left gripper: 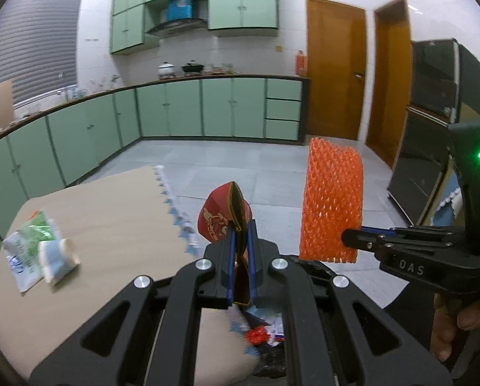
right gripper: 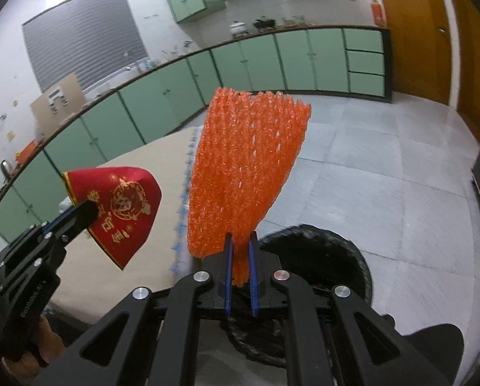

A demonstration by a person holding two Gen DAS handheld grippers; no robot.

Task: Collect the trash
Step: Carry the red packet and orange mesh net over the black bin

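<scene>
My left gripper (left gripper: pixel 242 241) is shut on a red paper wrapper with gold print (left gripper: pixel 222 217), held in the air past the table's edge; it also shows in the right wrist view (right gripper: pixel 117 206). My right gripper (right gripper: pixel 240 251) is shut on an orange foam net sleeve (right gripper: pixel 246 167), which also shows in the left wrist view (left gripper: pixel 333 202), held above a bin lined with a black bag (right gripper: pixel 343 251). On the beige table (left gripper: pixel 95 212) lie a green and white plastic packet (left gripper: pixel 30 247) and a crumpled white wrapper (left gripper: pixel 58 255).
Inside the bin below my left gripper lie a red foil scrap (left gripper: pixel 257 334) and other litter. Green kitchen cabinets (left gripper: pixel 175 109) line the far wall. A dark cabinet (left gripper: pixel 433 128) stands at the right by the orange doors (left gripper: pixel 334 70).
</scene>
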